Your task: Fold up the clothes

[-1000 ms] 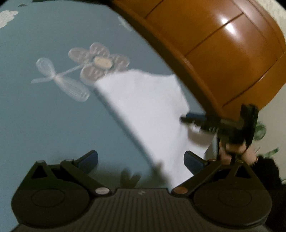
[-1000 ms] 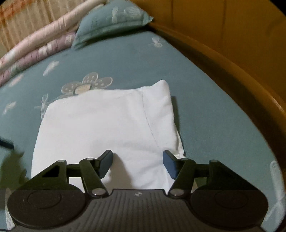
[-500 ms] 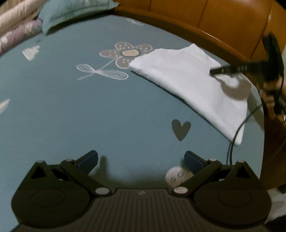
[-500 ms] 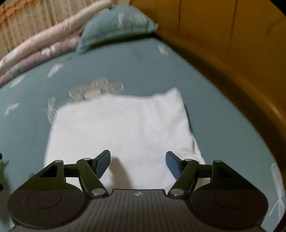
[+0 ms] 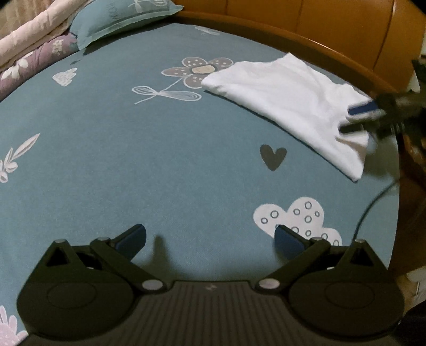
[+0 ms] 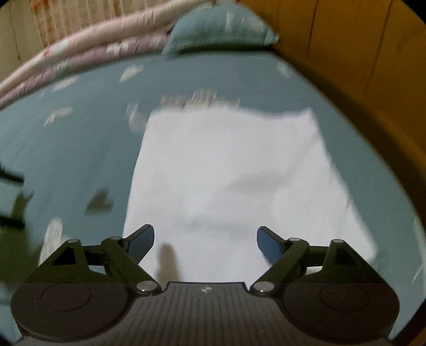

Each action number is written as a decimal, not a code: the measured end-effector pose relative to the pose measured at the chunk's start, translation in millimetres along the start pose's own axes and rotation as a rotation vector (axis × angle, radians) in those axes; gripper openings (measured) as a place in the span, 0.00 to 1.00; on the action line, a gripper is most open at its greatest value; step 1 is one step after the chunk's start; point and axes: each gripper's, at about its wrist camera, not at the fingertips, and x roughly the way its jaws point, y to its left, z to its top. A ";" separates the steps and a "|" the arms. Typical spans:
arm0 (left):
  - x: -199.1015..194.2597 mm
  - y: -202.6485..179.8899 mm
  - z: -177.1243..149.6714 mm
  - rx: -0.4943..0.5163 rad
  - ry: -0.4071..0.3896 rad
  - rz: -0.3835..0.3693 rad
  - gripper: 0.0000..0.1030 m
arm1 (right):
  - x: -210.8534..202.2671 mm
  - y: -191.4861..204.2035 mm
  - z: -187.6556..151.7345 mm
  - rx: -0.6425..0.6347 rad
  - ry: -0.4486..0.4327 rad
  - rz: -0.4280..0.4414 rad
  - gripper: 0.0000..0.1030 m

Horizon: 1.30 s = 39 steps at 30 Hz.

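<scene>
Now the folded white cotton garment (image 6: 226, 181) lies at twelve o'clock beneath the spread-fingered right gripper (image 6: 205, 239); the left gripper (image 5: 210, 237), likewise agape, sits farther.

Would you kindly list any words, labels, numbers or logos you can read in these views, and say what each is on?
Pillow: faint pale lettering on its cover, too small and distorted to read.
Left tongs: a small light emblem on the ribbed housing, not legible as text.
Right tongs: the same kind of emblem, blurred.
Bedsheet and white garment: no text, only printed pictures on the sheet.
</scene>
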 end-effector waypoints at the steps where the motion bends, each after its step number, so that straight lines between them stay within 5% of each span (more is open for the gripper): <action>1: 0.4 -0.9 -0.2 -0.003 0.002 -0.003 0.99 | 0.2 2.3 -5.7 -0.018 0.012 -0.012 0.86; 5: -1.4 -2.8 1.0 -0.014 -0.008 0.013 0.99 | -12.1 -9.1 3.5 0.005 -0.036 -0.019 0.85; 12: -9.8 -5.4 1.4 0.001 -0.031 0.090 0.99 | 10.1 -62.1 82.2 0.119 -0.209 -0.033 0.86; 18: -13.3 -3.7 -11.2 -0.052 -0.010 0.099 0.99 | 90.5 -82.4 120.0 0.191 -0.159 -0.057 0.86; 22: -16.2 -9.4 -17.5 -0.029 0.006 0.112 0.99 | 102.0 -91.1 120.8 0.222 -0.171 -0.093 0.89; 26: -23.7 -13.1 -15.9 0.016 -0.025 0.172 0.99 | 50.3 -93.4 109.3 0.275 -0.215 -0.070 0.89; 31: -22.9 -13.7 -12.1 0.027 -0.059 0.169 0.99 | -3.6 -90.3 43.2 0.328 -0.252 0.101 0.95; 34: -13.8 -17.6 -8.8 0.016 -0.049 0.110 0.99 | 3.3 -99.9 6.1 0.372 -0.194 0.052 0.94; 35: -11.1 -20.2 -7.7 0.020 -0.044 0.096 0.99 | 1.0 -103.1 -2.2 0.395 -0.195 0.042 0.85; 39: -8.7 -34.7 -2.2 0.080 -0.048 0.096 0.99 | -23.6 -111.9 -17.8 0.488 -0.275 0.014 0.88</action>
